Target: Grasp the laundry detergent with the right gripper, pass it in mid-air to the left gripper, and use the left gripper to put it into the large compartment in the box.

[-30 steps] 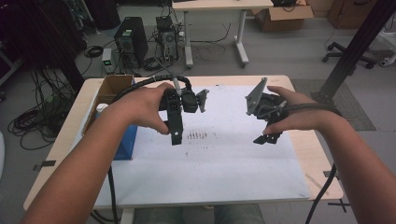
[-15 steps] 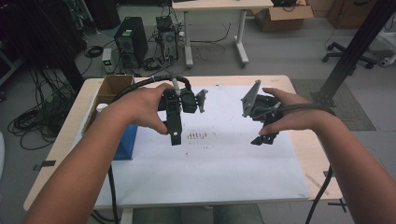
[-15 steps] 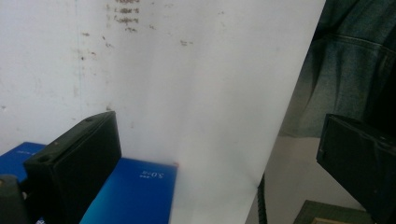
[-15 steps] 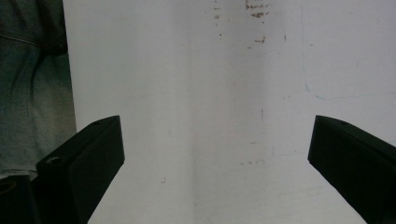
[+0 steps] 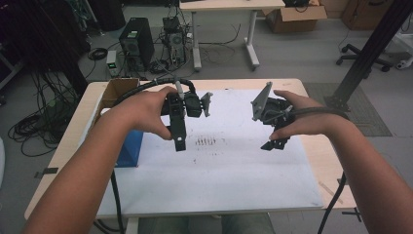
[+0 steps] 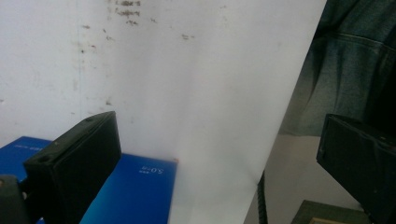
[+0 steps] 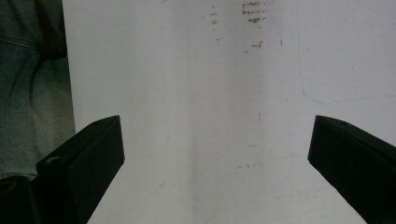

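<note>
Both hands have drifted slightly nearer each other since the earlier frame, hovering above the white sheet that covers most of the wooden table. A blue box lies at the sheet's left edge, just beside the left gripper, whose jaws stand wide apart, holding nothing. The right gripper hangs equally wide and empty above the sheet's right half.

Small white print on the blue box, between the left gripper's jaws near the left one, upside down, too blurred to read, no other text legible
</note>
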Available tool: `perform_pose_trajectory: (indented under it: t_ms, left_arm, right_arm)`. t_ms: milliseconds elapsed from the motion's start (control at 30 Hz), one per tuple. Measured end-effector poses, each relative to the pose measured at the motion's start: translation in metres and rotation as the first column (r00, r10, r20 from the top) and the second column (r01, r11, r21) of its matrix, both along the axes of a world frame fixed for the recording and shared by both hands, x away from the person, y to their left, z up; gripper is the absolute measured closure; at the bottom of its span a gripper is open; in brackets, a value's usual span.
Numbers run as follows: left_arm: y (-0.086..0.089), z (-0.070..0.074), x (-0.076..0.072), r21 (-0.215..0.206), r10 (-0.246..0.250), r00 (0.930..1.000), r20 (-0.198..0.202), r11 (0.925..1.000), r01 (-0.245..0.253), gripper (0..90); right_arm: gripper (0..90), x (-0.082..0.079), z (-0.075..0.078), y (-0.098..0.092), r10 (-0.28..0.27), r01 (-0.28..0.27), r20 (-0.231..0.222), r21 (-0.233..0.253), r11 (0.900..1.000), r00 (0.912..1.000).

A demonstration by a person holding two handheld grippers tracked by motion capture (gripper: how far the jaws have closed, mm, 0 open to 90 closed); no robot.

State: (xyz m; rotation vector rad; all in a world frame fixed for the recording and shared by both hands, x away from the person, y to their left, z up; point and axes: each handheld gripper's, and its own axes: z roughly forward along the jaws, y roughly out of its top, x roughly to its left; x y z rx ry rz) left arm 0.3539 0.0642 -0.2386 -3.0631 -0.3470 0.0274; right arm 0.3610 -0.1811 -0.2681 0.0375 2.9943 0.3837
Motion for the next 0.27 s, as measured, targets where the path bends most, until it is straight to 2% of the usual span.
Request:
perform_pose_trajectory:
  t_ms: [267]
  left_arm:
    - [-0.0002, 0.0001, 0.0003, -0.002, 0.001, 1.0000, 0.008, 1.0000, -0.001, 0.2]
  right_arm:
    - [3.8, -0.0006, 0.0013, -0.0013, -0.006, 0.006, 0.004, 0.002, 1.000, 1.0000]
